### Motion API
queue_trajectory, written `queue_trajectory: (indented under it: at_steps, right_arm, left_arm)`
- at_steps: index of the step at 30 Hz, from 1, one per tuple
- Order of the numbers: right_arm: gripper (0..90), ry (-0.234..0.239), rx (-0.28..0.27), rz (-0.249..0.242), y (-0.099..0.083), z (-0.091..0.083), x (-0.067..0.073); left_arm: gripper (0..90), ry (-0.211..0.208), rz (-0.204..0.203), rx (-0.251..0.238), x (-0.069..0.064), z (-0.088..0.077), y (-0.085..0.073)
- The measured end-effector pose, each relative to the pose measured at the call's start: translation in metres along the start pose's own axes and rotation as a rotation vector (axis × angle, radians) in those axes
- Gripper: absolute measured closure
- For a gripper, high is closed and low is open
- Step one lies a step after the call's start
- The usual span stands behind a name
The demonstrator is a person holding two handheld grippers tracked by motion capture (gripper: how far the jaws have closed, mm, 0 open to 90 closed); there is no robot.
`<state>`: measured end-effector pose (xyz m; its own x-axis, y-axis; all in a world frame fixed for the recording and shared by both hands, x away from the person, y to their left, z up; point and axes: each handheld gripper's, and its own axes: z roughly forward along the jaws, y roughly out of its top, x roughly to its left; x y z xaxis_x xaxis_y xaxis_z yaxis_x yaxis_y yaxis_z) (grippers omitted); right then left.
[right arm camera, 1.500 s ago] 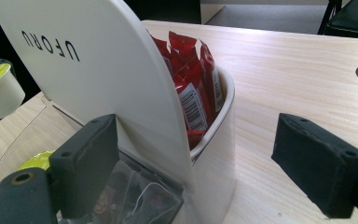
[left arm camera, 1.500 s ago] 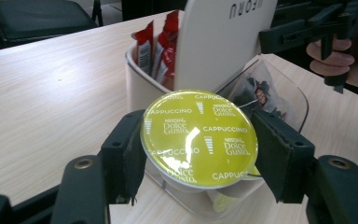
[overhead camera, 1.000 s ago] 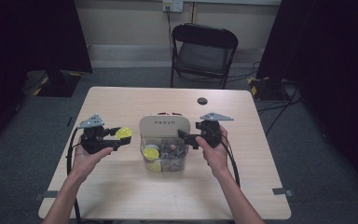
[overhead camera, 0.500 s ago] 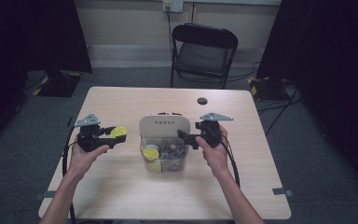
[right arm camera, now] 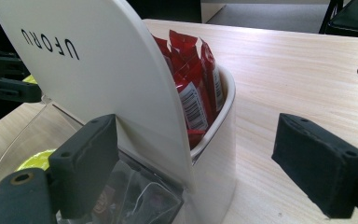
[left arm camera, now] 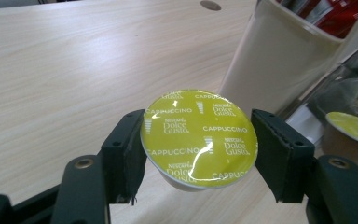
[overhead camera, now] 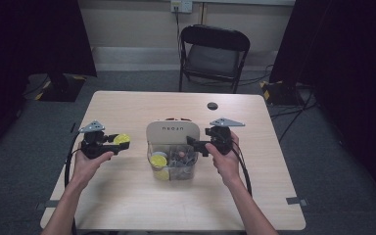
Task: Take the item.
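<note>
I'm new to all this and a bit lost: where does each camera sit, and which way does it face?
High view: above the person's side, looking forward and down on the table; both forearms, left gripper, right gripper.
Left gripper view: on that gripper, along its jaws shut on a capsule.
Right gripper view: on that gripper, facing the holder; jaws open.
Shared: all three show the holder.

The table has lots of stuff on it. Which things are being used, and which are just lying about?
Being used:
- yellow capsule, held in the left gripper
- organizer with a clear bin in front, more capsules inside
- right gripper, open, at the organizer

Just lying about:
- red packets in the organizer's back pocket
- chair
- table hole
</note>
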<state>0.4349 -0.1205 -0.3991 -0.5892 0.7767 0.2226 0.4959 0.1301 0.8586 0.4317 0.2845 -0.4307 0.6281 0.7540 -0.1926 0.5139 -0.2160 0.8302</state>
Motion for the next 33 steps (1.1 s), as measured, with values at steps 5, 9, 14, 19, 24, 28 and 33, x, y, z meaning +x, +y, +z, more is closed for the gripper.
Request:
queue_trajectory:
  at_steps: [5, 9, 14, 19, 24, 28, 33]
  right_arm:
    - [13.6, 0.000, 0.000, 0.001, 0.000, 0.000, 0.000]
    - [13.6, 0.000, 0.000, 0.000, 0.000, 0.000, 0.000]
    - [13.6, -0.001, 0.000, -0.001, 0.000, 0.000, 0.000]
    - [13.6, -0.001, 0.000, 0.000, 0.000, 0.000, 0.000]
    - [13.6, -0.001, 0.000, 0.000, 0.000, 0.000, 0.000]
    - [13.6, -0.001, 0.001, 0.001, 0.000, 0.000, 0.000]
    - [13.6, -0.001, 0.001, 0.001, 0.000, 0.000, 0.000]
  left_arm:
    - [38.4, 0.006, -0.009, 0.021, 0.007, 0.007, -0.006]
    - [38.4, 0.015, -0.004, 0.038, 0.008, 0.011, -0.009]
    - [38.4, 0.015, -0.001, 0.054, 0.011, 0.017, -0.014]
    - [38.4, 0.015, -0.010, 0.071, 0.014, 0.023, -0.019]
    - [38.4, 0.017, -0.019, 0.088, 0.018, 0.028, -0.025]
    - [38.4, 0.023, -0.026, 0.117, 0.020, 0.033, -0.031]
    - [38.4, 0.016, -0.021, 0.131, 0.018, 0.037, -0.032]
